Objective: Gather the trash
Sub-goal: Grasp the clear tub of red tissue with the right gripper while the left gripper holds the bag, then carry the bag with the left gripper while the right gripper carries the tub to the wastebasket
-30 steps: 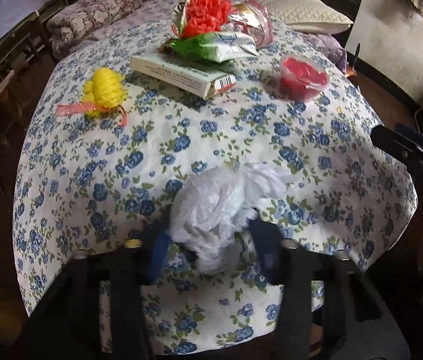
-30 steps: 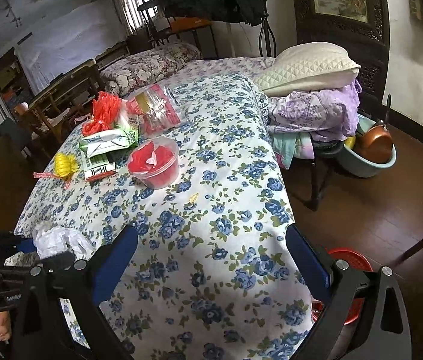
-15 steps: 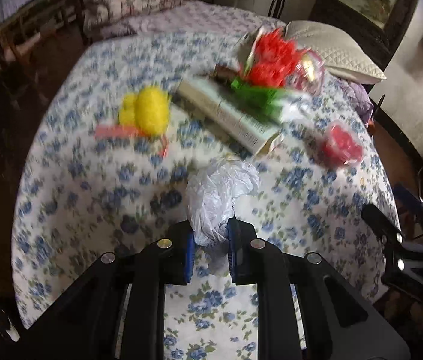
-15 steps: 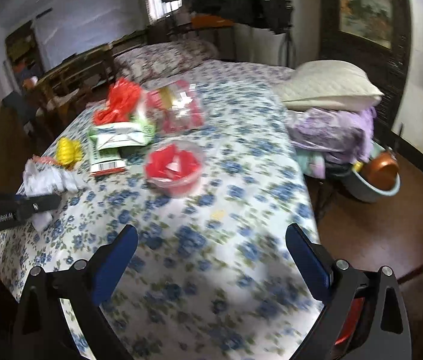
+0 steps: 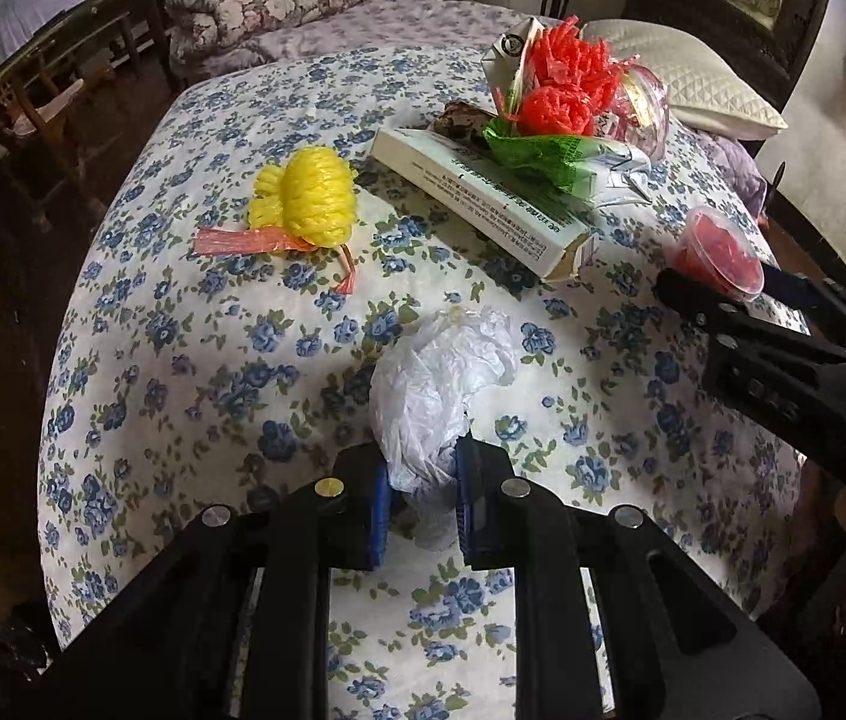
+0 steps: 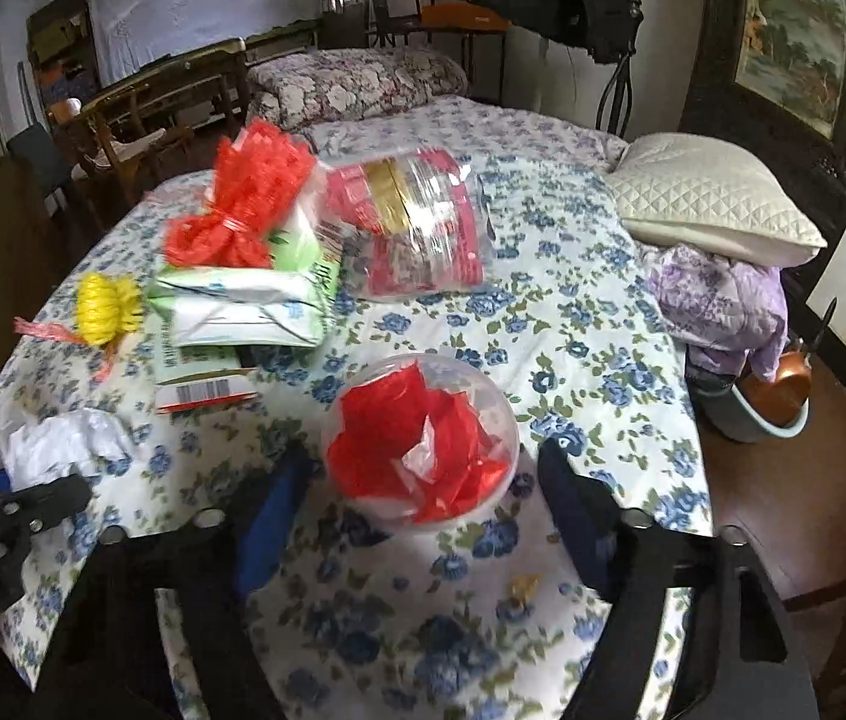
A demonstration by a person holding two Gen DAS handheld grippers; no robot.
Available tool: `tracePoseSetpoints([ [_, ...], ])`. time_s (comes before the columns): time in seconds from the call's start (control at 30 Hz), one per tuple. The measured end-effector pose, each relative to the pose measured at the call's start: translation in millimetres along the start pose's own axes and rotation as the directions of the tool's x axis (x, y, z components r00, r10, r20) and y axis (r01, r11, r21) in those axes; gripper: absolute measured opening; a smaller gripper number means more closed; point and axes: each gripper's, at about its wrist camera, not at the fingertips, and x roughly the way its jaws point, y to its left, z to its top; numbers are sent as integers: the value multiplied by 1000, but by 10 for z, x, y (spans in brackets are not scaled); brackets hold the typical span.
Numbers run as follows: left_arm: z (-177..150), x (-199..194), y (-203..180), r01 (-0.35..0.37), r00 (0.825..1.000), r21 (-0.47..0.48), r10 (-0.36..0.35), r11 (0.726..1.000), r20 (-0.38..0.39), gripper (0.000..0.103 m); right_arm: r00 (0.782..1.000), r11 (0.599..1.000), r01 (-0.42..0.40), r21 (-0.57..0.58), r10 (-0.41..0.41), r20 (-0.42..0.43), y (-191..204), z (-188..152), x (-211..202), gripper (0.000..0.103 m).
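White plastic bag pinched in the left gripper (image 5: 422, 495); clear cup of red scraps framed by the right gripper (image 6: 423, 501).

The crumpled white plastic bag (image 5: 432, 396) is clamped at its lower end between the fully closed blue pads of the left gripper, presumably so it can be carried off as trash; its long axis runs up and away from the gripper, the loose end flaring toward the middle of the flower-printed surface (image 5: 195, 360). The round clear plastic cup holding red scraps (image 6: 420, 441) stands upright on the surface between the jaws of the right gripper, which are closing but are not yet seen touching its wall. Beyond, a yellow net bundle (image 5: 306, 198) and a long white carton (image 5: 483, 201), lying flat with its long axis slanting down to the right, are left uncollected.
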Motion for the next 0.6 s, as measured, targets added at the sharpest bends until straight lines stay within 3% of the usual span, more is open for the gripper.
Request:
tracePoseSetpoints([
  [0.1,29,21,-8,-15,1000,0,15,1000,4,19,1000,1000,-20,17,19,11,-36,5,-11,51],
  [0.33,31,29,-3,-25,1000,-3,25,1000,9,19,997,999,-35,39,32,73,-60,-63,-155,50],
  [0.6,23,-3,5,-29,1000,-17,29,999,11,19,997,998,-55,42,52,65,-82,-178,-258,50],
])
